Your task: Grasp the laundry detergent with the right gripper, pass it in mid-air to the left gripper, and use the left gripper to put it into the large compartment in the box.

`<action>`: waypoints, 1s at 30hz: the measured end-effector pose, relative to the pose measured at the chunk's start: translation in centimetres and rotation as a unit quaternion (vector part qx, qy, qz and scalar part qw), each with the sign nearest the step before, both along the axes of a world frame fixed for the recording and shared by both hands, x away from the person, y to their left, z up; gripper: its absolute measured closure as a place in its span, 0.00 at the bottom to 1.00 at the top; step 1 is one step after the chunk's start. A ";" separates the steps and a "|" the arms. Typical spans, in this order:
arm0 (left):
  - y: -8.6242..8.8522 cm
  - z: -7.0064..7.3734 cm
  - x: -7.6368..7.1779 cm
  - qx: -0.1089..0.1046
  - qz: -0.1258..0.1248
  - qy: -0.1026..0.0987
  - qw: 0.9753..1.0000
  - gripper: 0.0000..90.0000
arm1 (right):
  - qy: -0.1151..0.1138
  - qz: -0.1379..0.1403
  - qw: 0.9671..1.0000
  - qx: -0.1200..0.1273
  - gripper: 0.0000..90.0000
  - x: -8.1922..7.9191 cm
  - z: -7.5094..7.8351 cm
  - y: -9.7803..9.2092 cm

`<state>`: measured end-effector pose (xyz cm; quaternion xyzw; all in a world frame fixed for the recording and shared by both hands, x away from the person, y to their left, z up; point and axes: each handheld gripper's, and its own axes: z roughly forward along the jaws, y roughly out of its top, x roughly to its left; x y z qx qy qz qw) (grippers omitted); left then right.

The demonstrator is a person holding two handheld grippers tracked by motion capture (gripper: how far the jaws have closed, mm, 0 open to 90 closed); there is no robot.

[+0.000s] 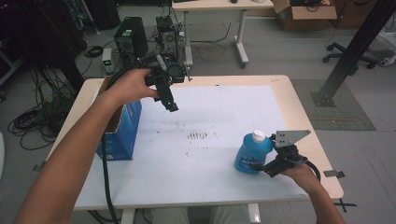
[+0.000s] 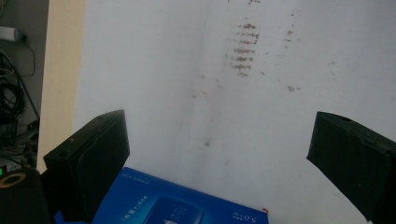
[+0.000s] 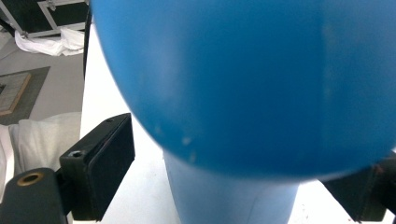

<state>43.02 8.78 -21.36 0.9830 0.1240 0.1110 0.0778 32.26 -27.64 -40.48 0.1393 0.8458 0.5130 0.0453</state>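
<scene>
The high view shows a table (image 1: pixel 299 112) with a pale wood rim, covered by a white sheet (image 1: pixel 224 121) bearing rows of small dark marks at centre frame. A blue bottle (image 1: pixel 252 153) with a white cap (image 1: pixel 258 136) stands upright at the lower right of the sheet. An open blue carton (image 1: pixel 122 130) stands at the left edge of the table.

The right gripper (image 1: pixel 265 167), carrying its grey three-cornered plate (image 1: pixel 290 137), sits low at the lower right, just beside the bottle's base. The right gripper view adds detail: the bottle (image 3: pixel 252 84) bulges across the upper frame, very close and blurred, with one black finger (image 3: pixel 100 165) at lower left standing clear of it and the other at lower right, partly hidden behind the bottle. The fingers are spread wide around the bottle's lower body; contact on the right side cannot be told.

The left gripper (image 1: pixel 172 106) is held aloft at upper left centre in the high view, above the sheet and beside the carton, angled downward. Finger spacing is not readable there. The left gripper view settles it: the two black fingers (image 2: pixel 93 158) stand wide apart with nothing between them, over the marked sheet (image 2: pixel 196 93), with the carton's printed blue face (image 2: pixel 177 205) at the bottom edge.

Beyond the table, the high view shows computer towers (image 1: pixel 130 39) and cables on the floor, and a cardboard box (image 1: pixel 303 14) at upper right.
</scene>
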 end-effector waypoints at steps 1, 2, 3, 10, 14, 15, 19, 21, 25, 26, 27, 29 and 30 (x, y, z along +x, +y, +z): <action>0.0 0.0 0.0 0.000 -0.001 0.001 1.000 0.06 | 0.000 0.000 1.000 0.001 0.12 0.0 0.0 0.0; 0.0 0.0 0.0 0.000 -0.001 0.001 1.000 0.06 | 0.001 0.000 1.000 0.001 0.13 0.0 -0.1 0.0; 0.0 0.0 0.0 0.002 -0.002 0.000 1.000 0.06 | 0.001 0.000 1.000 0.003 0.14 0.0 -0.1 0.0; 0.0 0.0 0.0 0.002 -0.003 0.002 1.000 0.06 | -0.001 -0.003 1.000 0.010 0.20 0.0 -0.1 -0.2; 0.0 0.0 0.1 0.001 -0.002 0.001 1.000 0.06 | -0.002 0.001 1.000 0.008 0.24 0.0 -0.2 -0.2; 0.0 0.0 0.1 0.000 -0.002 0.001 1.000 0.06 | -0.002 0.001 1.000 0.008 0.24 0.0 -0.2 -0.2; 0.0 -0.1 0.1 -0.002 -0.001 0.002 1.000 0.06 | -0.002 0.002 1.000 0.011 0.26 -0.1 -0.2 -0.3; -0.1 -0.1 0.1 0.001 -0.003 0.002 1.000 0.06 | -0.003 0.003 1.000 0.012 0.28 -0.1 -0.2 -0.3; -0.1 -0.2 0.1 0.001 -0.003 0.001 1.000 0.06 | -0.005 0.006 1.000 0.013 0.33 -0.1 -0.2 -0.4; -0.1 -0.2 0.1 0.001 -0.003 0.001 1.000 0.06 | -0.005 0.007 1.000 0.013 0.34 -0.1 -0.2 -0.4; -0.1 -0.2 0.1 0.000 -0.003 0.001 1.000 0.06 | -0.005 0.007 1.000 0.014 0.34 -0.1 -0.2 -0.4; -0.1 -0.2 0.1 -0.002 -0.001 0.001 1.000 0.06 | -0.008 0.008 1.000 0.015 0.37 -0.1 -0.2 -0.5; -0.1 -0.3 0.1 -0.001 -0.001 0.001 1.000 0.06 | -0.009 0.009 1.000 0.015 0.38 -0.1 -0.2 -0.5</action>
